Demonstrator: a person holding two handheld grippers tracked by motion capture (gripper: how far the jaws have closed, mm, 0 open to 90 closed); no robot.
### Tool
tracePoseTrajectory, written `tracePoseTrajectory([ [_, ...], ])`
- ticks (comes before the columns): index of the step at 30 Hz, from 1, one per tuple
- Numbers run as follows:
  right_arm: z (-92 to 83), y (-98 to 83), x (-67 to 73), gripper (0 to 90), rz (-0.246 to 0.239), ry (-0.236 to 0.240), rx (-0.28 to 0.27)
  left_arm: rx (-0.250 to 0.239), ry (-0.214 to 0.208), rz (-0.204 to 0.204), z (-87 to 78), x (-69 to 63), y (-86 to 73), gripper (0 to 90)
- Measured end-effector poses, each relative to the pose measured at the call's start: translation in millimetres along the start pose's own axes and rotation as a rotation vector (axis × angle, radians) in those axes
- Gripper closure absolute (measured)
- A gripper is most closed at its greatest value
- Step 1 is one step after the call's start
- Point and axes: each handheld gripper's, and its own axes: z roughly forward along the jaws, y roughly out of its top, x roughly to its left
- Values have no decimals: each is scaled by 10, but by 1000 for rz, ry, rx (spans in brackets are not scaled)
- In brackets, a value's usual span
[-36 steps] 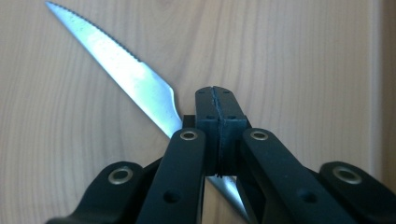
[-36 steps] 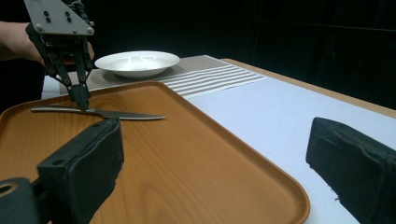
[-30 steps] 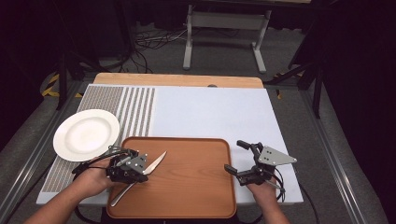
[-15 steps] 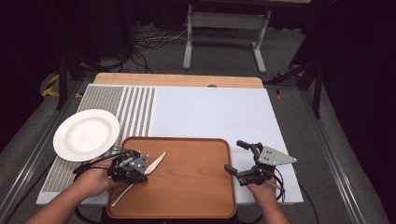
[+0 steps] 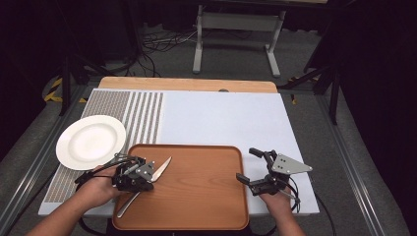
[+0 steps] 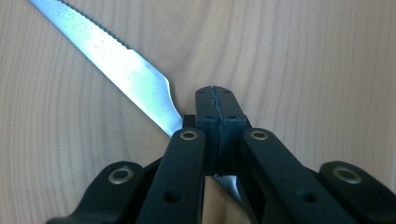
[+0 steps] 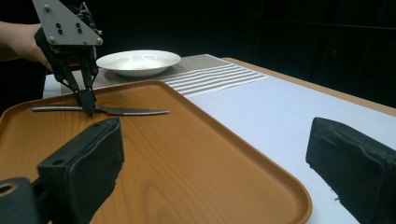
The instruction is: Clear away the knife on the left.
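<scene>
Here, left gripper (image 5: pixel 140 175) pointed down onto the wooden tray (image 5: pixel 196 196), seen from above at the tray's left part, jaws pressed together on the knife (image 5: pixel 160 169) about where blade meets handle. In the left gripper view (image 6: pixel 218 119), pads closed flat against each other with the metal pinched between them lower down, serrated blade (image 6: pixel 116 60) running up and away to the left of the fingertips, a sliver of the handle showing just below them. From the right gripper view, same gripper (image 7: pixel 88 108) standing upright over the knife (image 7: pixel 100 110), tips down at the tray surface (image 7: pixel 187 154), blade stretching out to one side of the tips and handle to the other, the whole knife lying flat or nearly flat on the wood; whether lifted clear, impossible to tell. Right gripper (image 5: pixel 252 167) held level at the tray's right edge, jaws spread wide with nothing between them; in its own view (image 7: pixel 215 154), tray rim and white mat (image 7: pixel 280 112) lying in the gap between the two fingers. Beyond the left gripper's tips, off the tray, a white plate (image 5: pixel 91 141) resting on the striped part of the mat, well apart from the right gripper.
</scene>
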Motion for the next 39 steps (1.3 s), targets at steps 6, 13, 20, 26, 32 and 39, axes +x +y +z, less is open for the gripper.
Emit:
tracePoseTrajectory([
  [6, 5, -2, -4, 46, 1, 1, 4, 8, 6, -13, -15, 11, -29, 900],
  [13, 5, -3, -6, 46, 2, -3, 5, 13, 11, -31, -30, 20, -63, 900],
  [20, 9, -5, -5, 47, 3, 0, 7, 22, 14, -41, -57, 39, -125, 900],
  [26, 12, -6, -5, 47, 4, 0, 8, 22, 11, -58, -79, 48, -189, 900],
  [32, 13, -6, -5, 47, 4, 0, 8, 15, 16, -74, -91, 46, -238, 900],
  [39, 14, -6, -4, 47, 4, 1, 9, 5, 16, -101, -111, 50, -315, 900],
])
